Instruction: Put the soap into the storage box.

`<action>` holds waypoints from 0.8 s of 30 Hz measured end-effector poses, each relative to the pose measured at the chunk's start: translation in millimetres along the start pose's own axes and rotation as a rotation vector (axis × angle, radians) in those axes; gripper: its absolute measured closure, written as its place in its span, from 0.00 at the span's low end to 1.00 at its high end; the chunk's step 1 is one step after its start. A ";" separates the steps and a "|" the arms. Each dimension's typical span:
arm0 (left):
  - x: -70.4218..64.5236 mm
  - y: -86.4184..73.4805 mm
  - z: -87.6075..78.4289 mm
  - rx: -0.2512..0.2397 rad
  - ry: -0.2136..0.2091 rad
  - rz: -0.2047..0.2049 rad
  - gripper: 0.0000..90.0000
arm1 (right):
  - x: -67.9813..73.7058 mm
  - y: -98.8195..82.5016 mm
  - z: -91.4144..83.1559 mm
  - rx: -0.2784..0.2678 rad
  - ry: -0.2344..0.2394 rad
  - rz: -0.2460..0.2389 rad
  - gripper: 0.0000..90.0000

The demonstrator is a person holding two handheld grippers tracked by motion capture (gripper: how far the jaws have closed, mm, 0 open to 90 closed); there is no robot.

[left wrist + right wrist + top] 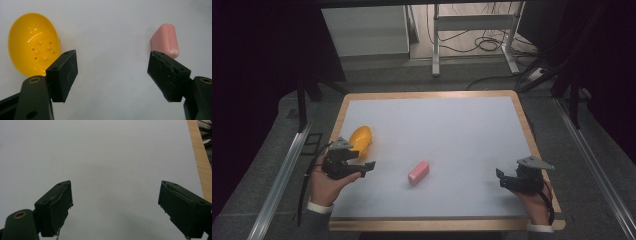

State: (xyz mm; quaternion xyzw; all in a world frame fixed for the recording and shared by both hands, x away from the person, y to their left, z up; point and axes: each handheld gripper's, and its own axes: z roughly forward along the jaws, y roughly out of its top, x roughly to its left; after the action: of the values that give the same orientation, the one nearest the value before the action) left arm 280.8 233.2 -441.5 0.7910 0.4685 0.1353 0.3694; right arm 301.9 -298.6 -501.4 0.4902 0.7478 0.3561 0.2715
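High view, contents by descending size.

1. Table (462, 107): white work surface with a wooden rim, bare apart from two items on its left half.
2. Yellow dish (360, 138): small oval plastic bowl with raised dots and small holes in its floor, lying near the left edge, just beyond the left gripper.
3. Left gripper (368, 166): held low over the table, jaws spread wide and holding nothing. In the left gripper view its opening (112, 75) frames bare surface, with the yellow dish (33, 43) behind one jaw and the pink bar behind the other.
4. Right gripper (502, 178): near the table's right edge, well apart from both items, jaws likewise spread and holding nothing (115, 207).
5. Pink bar (418, 172): soap-like block lying flat near the table's middle, between the grippers, nearer the left one (165, 41).

Progress, as judged: nothing gripped or placed; the bar lies outside the dish. Approach, grasp and any transfer all remain.
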 end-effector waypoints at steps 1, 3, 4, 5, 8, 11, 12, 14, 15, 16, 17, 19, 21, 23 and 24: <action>-1.0 1.0 0.2 0.002 -0.001 0.003 0.27 | 0.0 0.0 0.1 0.000 0.000 0.002 0.13; -2.8 3.4 1.4 0.013 -0.002 0.007 0.27 | -0.5 -0.4 0.8 0.002 0.001 0.002 0.13; -3.4 4.7 2.0 0.017 -0.003 0.009 0.27 | -0.7 -0.5 1.1 0.003 0.001 0.002 0.13; -4.1 6.5 2.4 0.019 -0.004 0.015 0.27 | -0.7 -0.6 1.2 0.005 0.000 0.004 0.13; -6.4 10.5 3.5 0.022 -0.004 0.025 0.27 | -0.7 -1.0 1.6 0.005 -0.002 0.001 0.13; -7.7 12.8 6.0 0.031 -0.006 0.026 0.27 | -0.5 -1.2 1.8 0.007 0.001 -0.001 0.13; -7.8 13.3 6.8 0.034 -0.008 0.027 0.27 | -0.3 -1.2 2.0 0.007 0.001 -0.002 0.13; -7.9 14.1 8.4 0.041 -0.009 0.035 0.27 | -0.1 -1.3 2.0 0.008 0.000 -0.003 0.13; -8.5 14.6 9.1 0.046 -0.009 0.035 0.27 | 0.1 -1.3 2.1 0.009 0.000 -0.003 0.13; -9.1 15.3 10.0 0.050 -0.009 0.040 0.27 | 0.1 -1.3 2.1 0.009 0.000 -0.003 0.13; -9.8 16.2 10.8 0.052 -0.014 0.042 0.27 | 0.0 -1.3 2.2 0.008 0.000 -0.003 0.13; -11.9 19.0 12.4 0.057 -0.016 0.050 0.27 | -0.3 -1.2 2.2 0.009 -0.001 -0.003 0.13; -14.5 22.0 13.3 0.058 -0.017 0.057 0.26 | -0.5 -1.2 1.7 0.007 -0.002 0.000 0.13; -16.7 24.6 14.4 0.060 -0.017 0.064 0.26 | -0.7 -1.0 0.9 0.005 0.000 0.001 0.13; -18.1 25.9 15.0 0.061 -0.017 0.067 0.26 | -0.8 -0.8 0.4 0.004 -0.001 0.001 0.13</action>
State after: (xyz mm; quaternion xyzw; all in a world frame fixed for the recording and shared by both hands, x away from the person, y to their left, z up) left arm 296.3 203.6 -431.1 0.8183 0.4426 0.1267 0.3442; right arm 302.0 -299.4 -502.2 0.4914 0.7481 0.3543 0.2708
